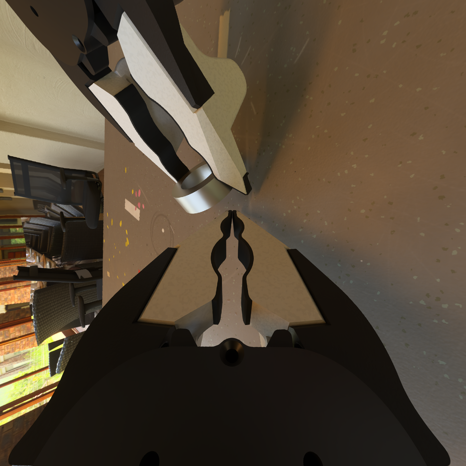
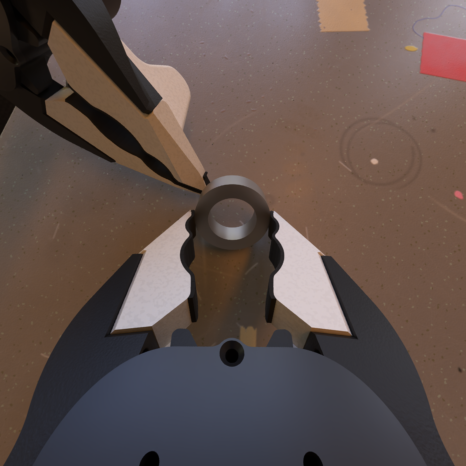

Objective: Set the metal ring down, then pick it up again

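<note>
The metal ring (image 2: 232, 235) is a short silver cylinder. It sits between the fingertips of my right gripper (image 2: 232, 222), whose pads press its left and right sides. In the left wrist view the ring (image 1: 201, 196) shows in the right gripper (image 1: 213, 181), which reaches in from the upper left. The ring is close to the brown speckled table (image 2: 327, 227); I cannot tell whether it touches it. My left gripper (image 1: 232, 213) is shut and empty. Its tips lie just beside the ring and show in the right wrist view (image 2: 201, 189).
On the table lie a red patch (image 2: 443, 58), a tan tape piece (image 2: 343, 15) and a faint circular mark (image 2: 380, 151). The table edge (image 1: 103, 176) runs along the left of the left wrist view, with dark chairs (image 1: 55, 181) beyond it.
</note>
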`<state>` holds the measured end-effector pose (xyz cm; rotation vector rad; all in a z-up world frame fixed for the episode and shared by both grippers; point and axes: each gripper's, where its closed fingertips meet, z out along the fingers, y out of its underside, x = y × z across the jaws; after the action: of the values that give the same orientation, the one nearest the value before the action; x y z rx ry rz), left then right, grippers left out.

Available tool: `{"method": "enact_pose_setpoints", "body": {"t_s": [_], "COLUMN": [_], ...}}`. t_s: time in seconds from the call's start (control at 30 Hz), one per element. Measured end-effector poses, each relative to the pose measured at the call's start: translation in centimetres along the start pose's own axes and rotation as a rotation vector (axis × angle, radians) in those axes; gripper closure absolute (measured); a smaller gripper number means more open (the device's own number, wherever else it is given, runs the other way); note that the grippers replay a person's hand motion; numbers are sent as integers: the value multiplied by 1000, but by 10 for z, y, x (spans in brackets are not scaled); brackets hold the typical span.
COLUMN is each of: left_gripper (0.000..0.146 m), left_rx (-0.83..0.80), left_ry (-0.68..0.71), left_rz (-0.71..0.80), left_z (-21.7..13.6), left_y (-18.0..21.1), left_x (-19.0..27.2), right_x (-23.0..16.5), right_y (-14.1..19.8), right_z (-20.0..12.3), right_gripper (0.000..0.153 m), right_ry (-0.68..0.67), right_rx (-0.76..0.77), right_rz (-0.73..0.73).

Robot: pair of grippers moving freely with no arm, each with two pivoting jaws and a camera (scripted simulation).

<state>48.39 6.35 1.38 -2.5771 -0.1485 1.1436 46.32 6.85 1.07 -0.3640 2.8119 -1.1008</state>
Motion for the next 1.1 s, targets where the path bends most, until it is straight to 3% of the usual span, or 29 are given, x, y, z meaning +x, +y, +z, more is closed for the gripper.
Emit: {"method": "enact_pose_setpoints", "body": {"t_s": [1.1], "left_gripper": [146], "left_rx": [0], "left_ry": [-40], "left_rz": [5], "left_z": [0], "left_y": [-2], "left_x": [-2], "right_x": [2], "right_y": [-1], "right_z": [-1], "right_gripper": [94], "right_ry": [25], "right_rx": [8], "right_rz": [-17]}}
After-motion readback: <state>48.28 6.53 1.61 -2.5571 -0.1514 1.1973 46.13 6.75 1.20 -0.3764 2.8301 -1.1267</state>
